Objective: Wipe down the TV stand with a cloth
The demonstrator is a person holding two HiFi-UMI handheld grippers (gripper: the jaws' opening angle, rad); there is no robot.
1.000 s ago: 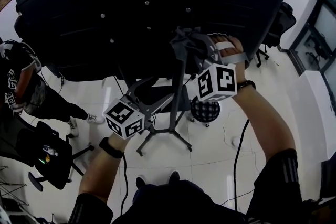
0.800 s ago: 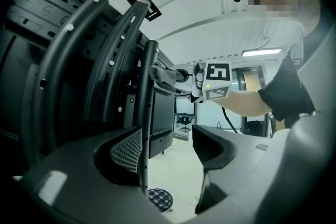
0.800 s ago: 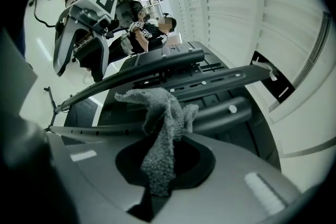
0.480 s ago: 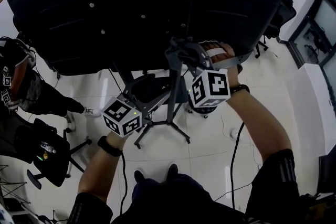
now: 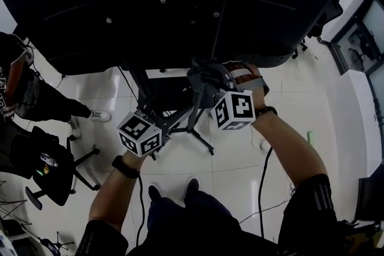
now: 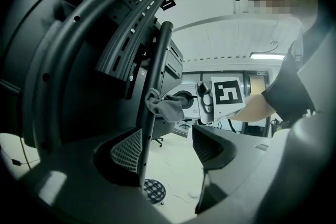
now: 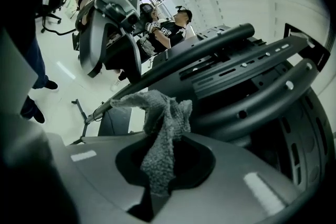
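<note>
The cloth point(image 7: 160, 134) is gripped in the right claw point(image 7: 164, 165) and laid against the TV stand's pole point(image 6: 153, 86), beneath the television point(image 5: 180, 3). Lower down and to the left, the left claw point(image 6: 168, 149) is placed with the pole between its parted jaws.

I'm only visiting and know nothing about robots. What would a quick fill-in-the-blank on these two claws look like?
The right claw is shut on a grey ____.
On the TV stand, the cloth rests against the upright black ____.
The left claw is not closed: its jaws stand ____.
Missing words: cloth; pole; apart.
</note>
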